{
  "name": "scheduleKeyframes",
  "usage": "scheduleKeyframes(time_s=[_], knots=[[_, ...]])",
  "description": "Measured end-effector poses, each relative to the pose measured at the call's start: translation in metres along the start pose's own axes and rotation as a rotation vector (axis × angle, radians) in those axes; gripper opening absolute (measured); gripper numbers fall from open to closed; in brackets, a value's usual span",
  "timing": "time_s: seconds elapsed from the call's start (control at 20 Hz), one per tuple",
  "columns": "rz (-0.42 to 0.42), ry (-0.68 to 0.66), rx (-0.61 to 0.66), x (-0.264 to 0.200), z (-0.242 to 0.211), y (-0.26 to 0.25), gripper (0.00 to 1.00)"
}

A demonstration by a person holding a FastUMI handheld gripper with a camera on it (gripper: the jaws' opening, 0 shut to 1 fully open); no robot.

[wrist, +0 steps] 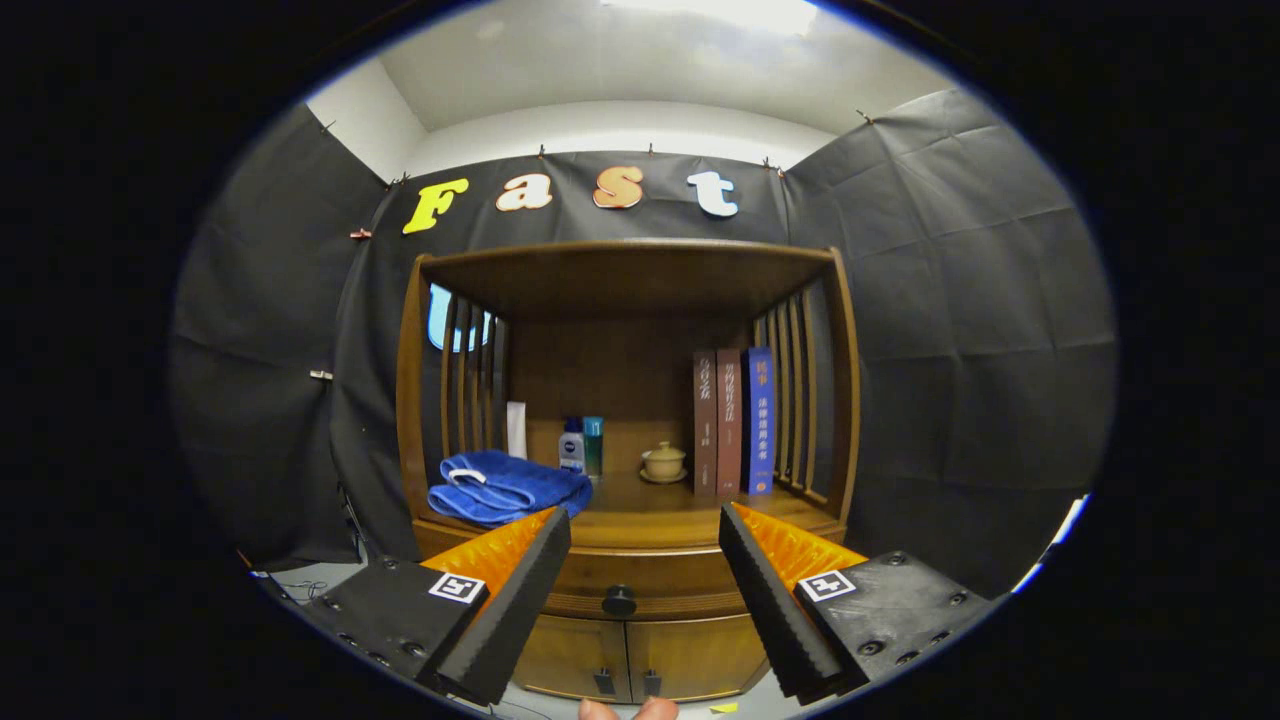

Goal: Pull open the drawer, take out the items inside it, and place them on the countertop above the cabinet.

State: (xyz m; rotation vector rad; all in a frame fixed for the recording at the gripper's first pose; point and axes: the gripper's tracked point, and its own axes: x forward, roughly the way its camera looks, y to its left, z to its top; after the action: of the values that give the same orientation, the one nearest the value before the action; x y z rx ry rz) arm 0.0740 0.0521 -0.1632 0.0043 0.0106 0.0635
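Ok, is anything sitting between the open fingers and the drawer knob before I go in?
Nothing visible. The gripper is open, and the dark drawer knob shows in the gap between its fingers, beyond them, on the closed drawer front. The blue towel lies higher, on the countertop, out of that path.

The gripper is pointing level and forward, its fingers spreading wide apart and gripping nothing. Two fingertips of the person's hand are peeking up beneath it.
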Motion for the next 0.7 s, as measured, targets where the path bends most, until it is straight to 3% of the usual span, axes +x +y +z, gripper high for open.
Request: scheduleKeyframes(time_s=[0.35,0.5,0.7], knots=[[-0.009,0.162,0.003,0.044,-0.115,0.014,0.97],[0.004,0.221,0.009,0.062,-0.152,0.017,0.80],[0.013,0.247,0.021,0.084,-0.176,0.022,0.76]])
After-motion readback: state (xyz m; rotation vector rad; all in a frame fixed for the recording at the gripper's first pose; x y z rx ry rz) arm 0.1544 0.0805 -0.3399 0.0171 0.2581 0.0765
